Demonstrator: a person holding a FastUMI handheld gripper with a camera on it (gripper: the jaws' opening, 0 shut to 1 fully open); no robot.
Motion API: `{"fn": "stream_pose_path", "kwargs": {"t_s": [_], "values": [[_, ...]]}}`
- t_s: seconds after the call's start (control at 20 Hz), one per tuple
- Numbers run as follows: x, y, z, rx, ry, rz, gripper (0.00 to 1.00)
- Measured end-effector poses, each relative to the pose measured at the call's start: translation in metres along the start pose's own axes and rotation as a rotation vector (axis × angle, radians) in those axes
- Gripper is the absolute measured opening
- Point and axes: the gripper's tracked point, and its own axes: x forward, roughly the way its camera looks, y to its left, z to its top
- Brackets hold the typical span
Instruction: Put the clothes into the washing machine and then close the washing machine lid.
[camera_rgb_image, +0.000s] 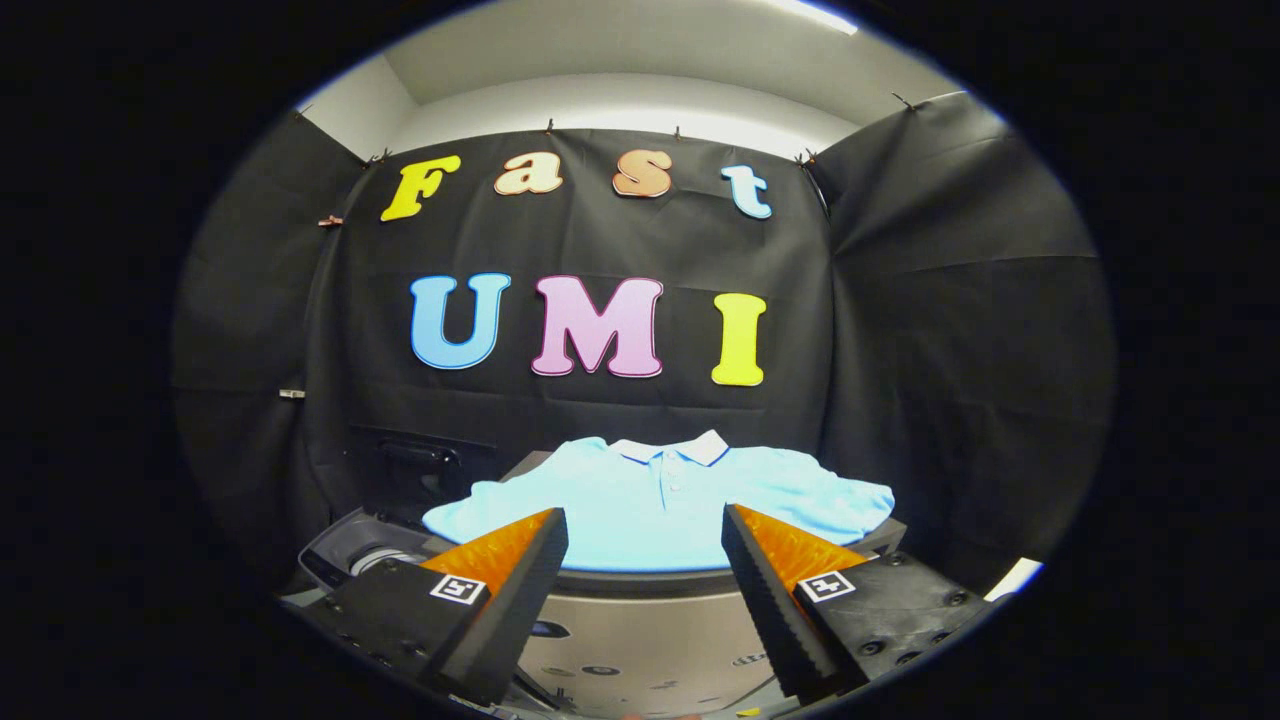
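Gripper view. The gripper faces the booth's black cloth wall, fingers spread wide with nothing between them, pressing on nothing.

Light blue polo shirt lies flat just ahead of the fingertips, toward 12 o'clock. White collar at the far end, buttoned placket running down the middle toward the fingers. One sleeve reaches toward 9 o'clock, the other toward 3 o'clock, and both spill past the edges of what the shirt lies on.

The shirt rests on the top of a washing machine, whose silver-grey front panel shows in the gap between the fingers, below the shirt. Small markings on that panel are too small to make out.

At about 9 o'clock from the shirt, beside and lower than it, sits a grey rounded opening, partly hidden by the left finger; what it is cannot be told for sure. A dark handle-like part stands beyond it, against the cloth.

A white ceiling shows above the cloth.
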Motion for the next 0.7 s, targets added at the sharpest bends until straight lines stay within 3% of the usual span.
{"fn": "stream_pose_path", "kwargs": {"t_s": [0.35,0.7], "values": [[0.068,-0.007,0.031,0.011,0.074,-0.029,0.97],[0.139,-0.034,-0.003,-0.030,0.299,-0.100,0.97]]}}
